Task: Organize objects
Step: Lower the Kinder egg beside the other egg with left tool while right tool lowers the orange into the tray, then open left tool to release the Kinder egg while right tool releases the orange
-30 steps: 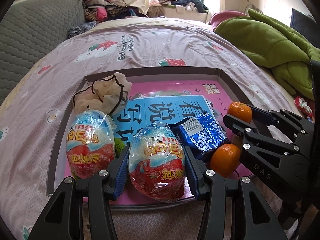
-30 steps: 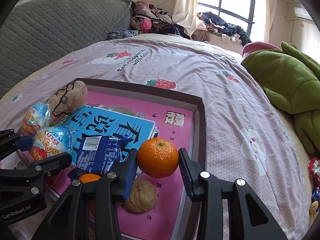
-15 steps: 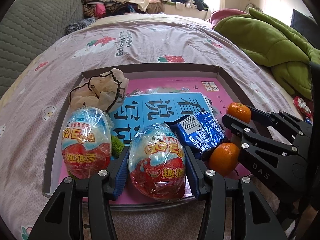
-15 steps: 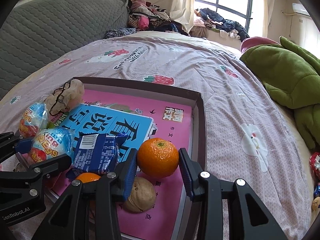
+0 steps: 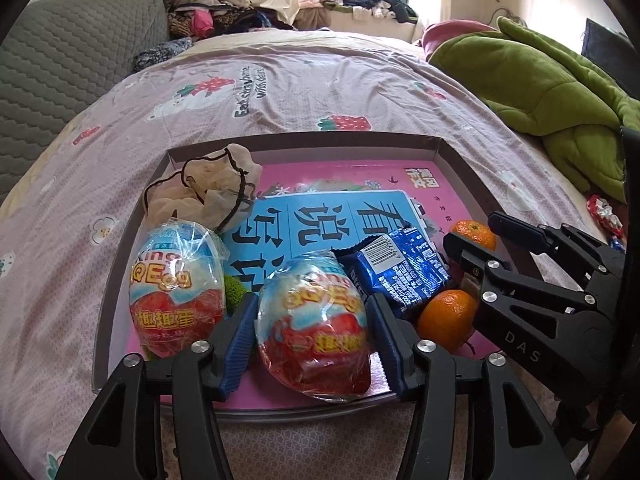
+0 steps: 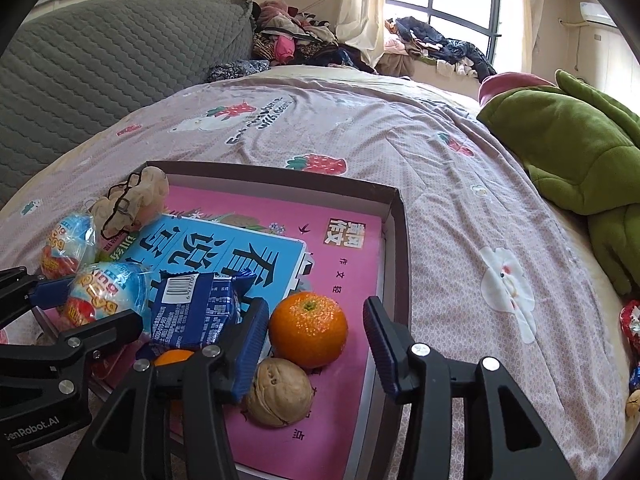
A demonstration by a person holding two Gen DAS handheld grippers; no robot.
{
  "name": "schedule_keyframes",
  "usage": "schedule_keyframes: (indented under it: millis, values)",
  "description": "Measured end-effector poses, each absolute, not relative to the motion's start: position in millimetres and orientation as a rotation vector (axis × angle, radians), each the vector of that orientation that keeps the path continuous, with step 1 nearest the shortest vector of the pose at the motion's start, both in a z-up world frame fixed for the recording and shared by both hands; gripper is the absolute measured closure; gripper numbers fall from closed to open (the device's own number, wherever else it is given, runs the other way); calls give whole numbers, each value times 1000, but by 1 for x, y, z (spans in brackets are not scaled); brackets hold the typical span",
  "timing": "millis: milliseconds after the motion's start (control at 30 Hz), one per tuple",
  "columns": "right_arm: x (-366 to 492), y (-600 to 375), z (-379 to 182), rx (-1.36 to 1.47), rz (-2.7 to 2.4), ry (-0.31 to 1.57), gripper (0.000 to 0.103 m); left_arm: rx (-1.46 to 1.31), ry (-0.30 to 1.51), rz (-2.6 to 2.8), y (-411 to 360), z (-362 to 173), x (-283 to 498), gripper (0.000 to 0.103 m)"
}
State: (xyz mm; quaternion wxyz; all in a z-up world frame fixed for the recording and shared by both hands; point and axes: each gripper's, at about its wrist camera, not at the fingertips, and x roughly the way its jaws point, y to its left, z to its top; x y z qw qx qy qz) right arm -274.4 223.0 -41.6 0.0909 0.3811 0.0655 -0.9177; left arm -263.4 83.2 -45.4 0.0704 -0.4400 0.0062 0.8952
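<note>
A shallow cardboard tray [image 5: 304, 138] lies on the bed with a blue book [image 5: 320, 224] in it. A wrapped chocolate egg [image 5: 312, 332] rests at the tray's near edge between the jaws of my left gripper [image 5: 314, 342]. Those jaws are opening, and a thin gap shows at each pad. An orange [image 6: 308, 332] sits on the tray floor between the jaws of my right gripper [image 6: 318, 338]. These jaws are opening too, with the right pad clear of the fruit. A second egg [image 5: 176, 284], a blue snack packet [image 5: 400, 272], another orange [image 5: 448, 320] and a walnut [image 6: 280, 396] lie nearby.
A beige drawstring pouch [image 5: 208, 192] fills the tray's far left corner. A green blanket [image 5: 540, 80] is heaped on the right of the bed, and a grey quilted headboard [image 5: 60, 60] stands at the left. Wrapped sweets [image 6: 630, 324] lie on the sheet to the right.
Both pairs of jaws have widened. The pads have come off the egg and the orange, which now rest in the tray. Neither hand has shifted.
</note>
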Motion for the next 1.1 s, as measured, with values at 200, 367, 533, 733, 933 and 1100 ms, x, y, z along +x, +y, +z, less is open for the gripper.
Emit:
schedule_keyframes:
  millis: [200, 367, 533, 733, 933, 1100]
  values:
    - [-273, 224, -38, 1120, -2732, 185, 54, -1309, 45, 2710, 85, -42, -261, 41]
    - [-274, 225, -36, 1123, -2732, 171, 54, -1297, 62, 2724, 85, -38, -258, 40]
    - [-274, 226, -35, 1121, -2736, 161, 53, -1292, 53, 2738, 82, -33, -256, 40]
    - [-274, 226, -35, 1125, -2735, 154, 49, -1283, 50, 2757, 80, -30, -253, 40]
    - [-273, 225, -34, 1129, -2735, 150, 45, -1264, 47, 2767, 80, -26, -251, 40]
    - [-272, 225, -33, 1125, -2732, 146, 45, -1240, 39, 2785, 79, -20, -248, 39]
